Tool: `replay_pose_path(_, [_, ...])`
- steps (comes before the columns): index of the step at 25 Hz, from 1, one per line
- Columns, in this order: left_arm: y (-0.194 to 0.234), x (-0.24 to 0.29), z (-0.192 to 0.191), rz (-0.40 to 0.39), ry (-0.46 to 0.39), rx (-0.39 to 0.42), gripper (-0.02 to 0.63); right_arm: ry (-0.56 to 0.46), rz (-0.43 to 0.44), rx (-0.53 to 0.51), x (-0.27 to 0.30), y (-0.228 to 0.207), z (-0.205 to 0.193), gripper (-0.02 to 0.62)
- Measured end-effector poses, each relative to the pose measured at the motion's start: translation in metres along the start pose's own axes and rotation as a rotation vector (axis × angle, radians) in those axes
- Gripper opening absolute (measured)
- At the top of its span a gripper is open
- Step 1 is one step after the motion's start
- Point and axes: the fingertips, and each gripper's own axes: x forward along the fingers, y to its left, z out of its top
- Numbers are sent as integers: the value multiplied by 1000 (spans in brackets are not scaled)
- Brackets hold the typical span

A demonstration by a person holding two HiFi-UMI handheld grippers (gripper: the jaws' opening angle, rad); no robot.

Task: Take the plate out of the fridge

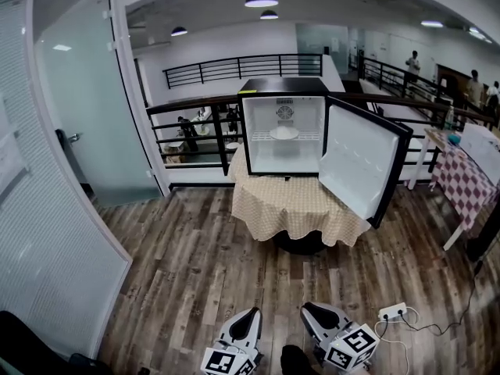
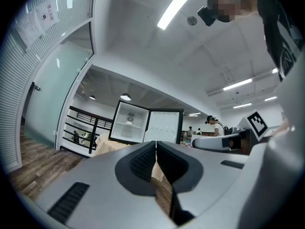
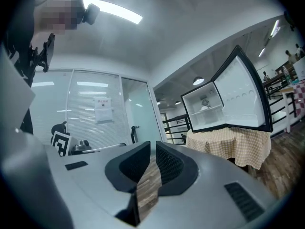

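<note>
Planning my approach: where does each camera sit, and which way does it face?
Head view: on the person's head, facing forward and down toward the open fridge holding the plate; left gripper and right gripper show at the bottom.
Left gripper view: on the left gripper, tilted up along its shut jaws toward the fridge; right gripper and the person's torso at right.
Right gripper view: on the right gripper, along slightly parted jaws; fridge at right, left gripper at left.
Shared: all show the open fridge.
</note>
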Motion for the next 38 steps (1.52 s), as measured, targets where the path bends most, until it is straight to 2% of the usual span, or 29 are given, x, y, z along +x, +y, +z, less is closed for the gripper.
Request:
replay_pose_path(8, [37, 50, 7, 27, 8, 11, 14, -16, 21, 30, 56, -42, 15, 55])
replay_pose_path(19, [82, 139, 35, 29, -13, 24, 14, -20, 52, 38, 127, -101, 45, 55])
replay_pose_path(26, [106, 180, 25, 47, 22, 24, 14, 1, 64, 62, 162, -137, 45, 55])
replay_pose_path(38, [129, 259, 18, 28, 26, 11, 14, 1, 58, 65, 205, -203, 58, 55])
